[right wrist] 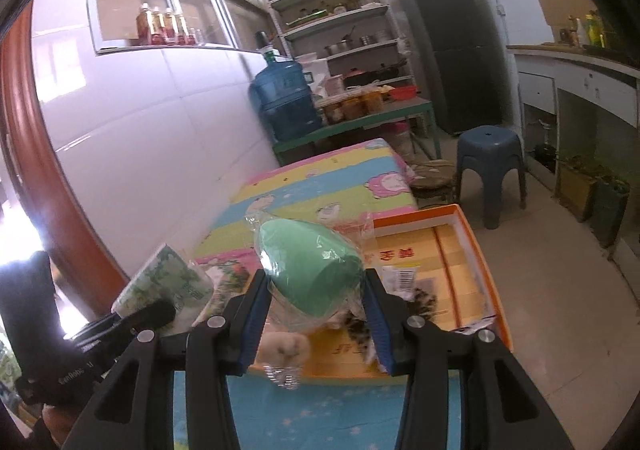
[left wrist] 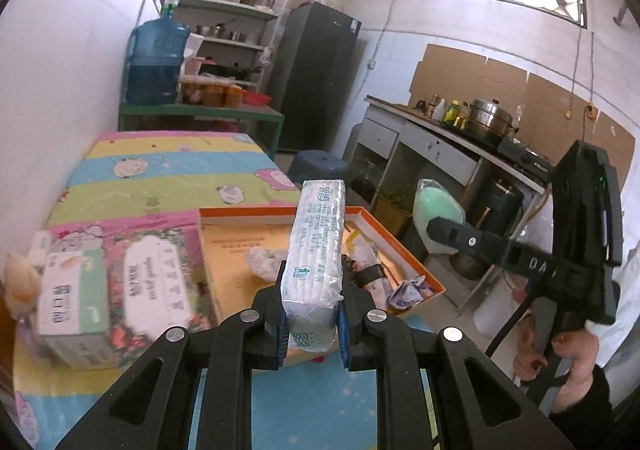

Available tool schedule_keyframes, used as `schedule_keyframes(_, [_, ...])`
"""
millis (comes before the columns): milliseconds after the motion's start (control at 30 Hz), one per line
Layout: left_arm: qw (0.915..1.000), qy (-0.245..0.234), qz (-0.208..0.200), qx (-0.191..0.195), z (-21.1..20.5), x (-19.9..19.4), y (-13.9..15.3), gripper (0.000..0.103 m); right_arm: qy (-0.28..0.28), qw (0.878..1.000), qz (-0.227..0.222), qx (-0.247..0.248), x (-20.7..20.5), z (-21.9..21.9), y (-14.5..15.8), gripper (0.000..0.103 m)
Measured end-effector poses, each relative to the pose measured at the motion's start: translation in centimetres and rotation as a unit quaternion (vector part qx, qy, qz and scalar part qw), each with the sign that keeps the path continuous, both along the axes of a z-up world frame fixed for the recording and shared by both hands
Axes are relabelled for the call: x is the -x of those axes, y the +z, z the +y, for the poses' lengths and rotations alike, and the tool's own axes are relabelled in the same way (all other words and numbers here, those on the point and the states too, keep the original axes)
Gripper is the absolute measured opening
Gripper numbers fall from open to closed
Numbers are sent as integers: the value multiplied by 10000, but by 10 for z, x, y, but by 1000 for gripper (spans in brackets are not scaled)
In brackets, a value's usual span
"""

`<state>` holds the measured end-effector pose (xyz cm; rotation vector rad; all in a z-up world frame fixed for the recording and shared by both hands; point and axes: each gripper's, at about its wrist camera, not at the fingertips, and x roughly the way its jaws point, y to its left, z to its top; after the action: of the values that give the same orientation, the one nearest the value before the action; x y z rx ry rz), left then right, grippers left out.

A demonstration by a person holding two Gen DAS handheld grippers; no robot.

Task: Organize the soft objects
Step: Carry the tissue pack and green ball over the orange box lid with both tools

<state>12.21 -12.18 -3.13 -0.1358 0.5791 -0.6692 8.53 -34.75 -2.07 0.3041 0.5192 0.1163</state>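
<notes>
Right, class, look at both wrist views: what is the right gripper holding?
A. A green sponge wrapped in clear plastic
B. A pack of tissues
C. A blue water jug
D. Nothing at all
A: in the right wrist view the right gripper is shut on the green sponge in its clear wrap, while the pack of tissues sits in the left gripper.

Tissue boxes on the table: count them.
2. A green-and-white tissue box stands at the table's left edge, and a floral tissue box sits right beside it, nearer the orange tray. More may be hidden.
</notes>
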Motion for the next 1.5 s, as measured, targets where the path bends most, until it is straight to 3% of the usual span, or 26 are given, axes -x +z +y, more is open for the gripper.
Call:
schedule_keyframes(300, [9996, -268, 29, -64, -46, -15, -7, 19, -246, 9996, 128, -46, -5, -28, -20, 46])
schedule_keyframes(733, [9975, -520, 110, -464, -109, -45, -22, 19, -521, 9975, 472, -10, -21, -61, -48, 47])
schedule_keyframes(1500, [9945, -470, 396, -842, -139, -73, -56, 19, -486, 9955, 794, 168, -44, -63, -68, 47])
